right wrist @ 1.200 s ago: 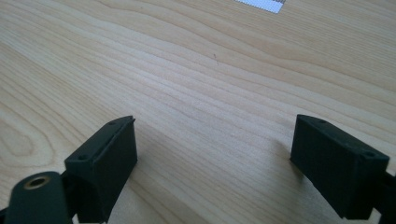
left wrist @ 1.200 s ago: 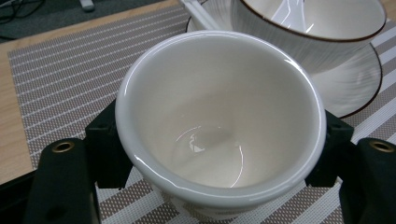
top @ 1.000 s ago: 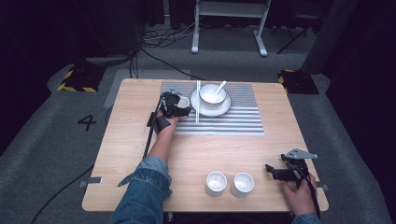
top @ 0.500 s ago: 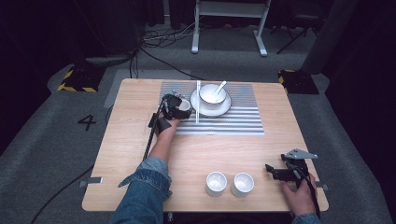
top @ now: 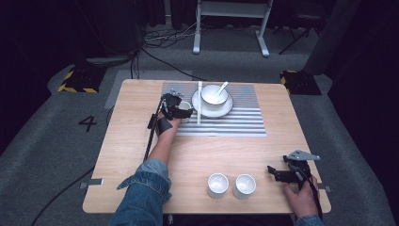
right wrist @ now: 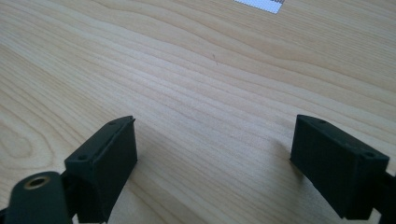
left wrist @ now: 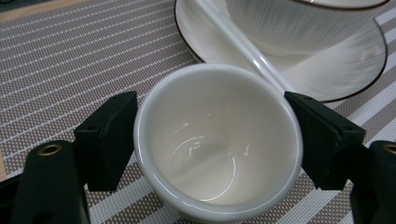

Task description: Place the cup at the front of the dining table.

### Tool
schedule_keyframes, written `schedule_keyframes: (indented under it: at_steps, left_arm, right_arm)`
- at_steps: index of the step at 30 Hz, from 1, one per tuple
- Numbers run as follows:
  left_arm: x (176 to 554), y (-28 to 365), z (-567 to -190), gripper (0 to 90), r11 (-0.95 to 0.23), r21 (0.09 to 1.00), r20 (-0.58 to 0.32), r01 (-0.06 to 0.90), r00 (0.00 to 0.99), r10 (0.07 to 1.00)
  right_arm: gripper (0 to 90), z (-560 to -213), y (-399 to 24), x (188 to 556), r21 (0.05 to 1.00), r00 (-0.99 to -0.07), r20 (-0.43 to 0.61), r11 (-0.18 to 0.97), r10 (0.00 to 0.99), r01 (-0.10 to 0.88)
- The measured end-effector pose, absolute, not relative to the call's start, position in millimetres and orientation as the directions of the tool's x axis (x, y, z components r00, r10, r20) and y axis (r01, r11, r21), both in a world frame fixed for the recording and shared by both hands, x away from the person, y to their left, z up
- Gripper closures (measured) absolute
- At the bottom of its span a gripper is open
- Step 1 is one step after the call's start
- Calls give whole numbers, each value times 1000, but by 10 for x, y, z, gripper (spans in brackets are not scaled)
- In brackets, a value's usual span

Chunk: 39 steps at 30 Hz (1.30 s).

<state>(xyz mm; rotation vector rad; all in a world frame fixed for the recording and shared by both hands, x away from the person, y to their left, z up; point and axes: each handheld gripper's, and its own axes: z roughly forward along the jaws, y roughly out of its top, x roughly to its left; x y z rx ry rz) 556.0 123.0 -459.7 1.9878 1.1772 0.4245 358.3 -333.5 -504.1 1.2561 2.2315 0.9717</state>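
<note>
Three small white teacups are out: one (left wrist: 217, 142) sits on the striped placemat (top: 235, 123) at nine o'clock of the saucer (top: 212, 106), between the left gripper's (top: 181, 112) jaws, which flank its rim; I cannot tell whether they grip it. Two teacups (top: 218, 184) wait near the table's (top: 131, 141) six o'clock edge, likely still to place. The cup is glossy, empty, plain. The right gripper (top: 282, 173) rests spread wide over bare wood.

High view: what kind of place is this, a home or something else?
Probably a studio or lab set up for recording, not a home. A wooden table stands on grey floor carpet with a painted number 4, yellow-black striped blocks and loose cables, and the surroundings are dark.
</note>
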Motion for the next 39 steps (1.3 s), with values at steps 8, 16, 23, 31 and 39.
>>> schedule_keyframes:
  at_steps: [8, 16, 23, 31, 39]
  left_arm:
    - [5424, 1232, -4413, 198, -345, 756, -14, 557, 540, 842]
    - [5276, 1264, -4224, 199, -355, 770, -8, 529, 565, 825]
    - [5110, 1300, -4122, 207, -360, 782, -13, 508, 592, 806]
    - [4959, 1394, -4005, 215, -398, 772, -3, 496, 629, 777]
    - [4734, 1555, -3932, 213, -383, 786, -14, 485, 633, 774]
  right_arm:
    - [144, -5042, -3332, 3587, 734, -515, -7, 354, 857, 579]
    - [143, -5042, -3331, 3589, 734, -516, -7, 355, 857, 579]
    - [143, -5042, -3331, 3590, 734, -516, -7, 355, 857, 579]
    - [143, -5042, -3331, 3590, 734, -516, -7, 355, 857, 579]
    - [142, -5041, -3325, 3593, 734, -519, -6, 356, 855, 579]
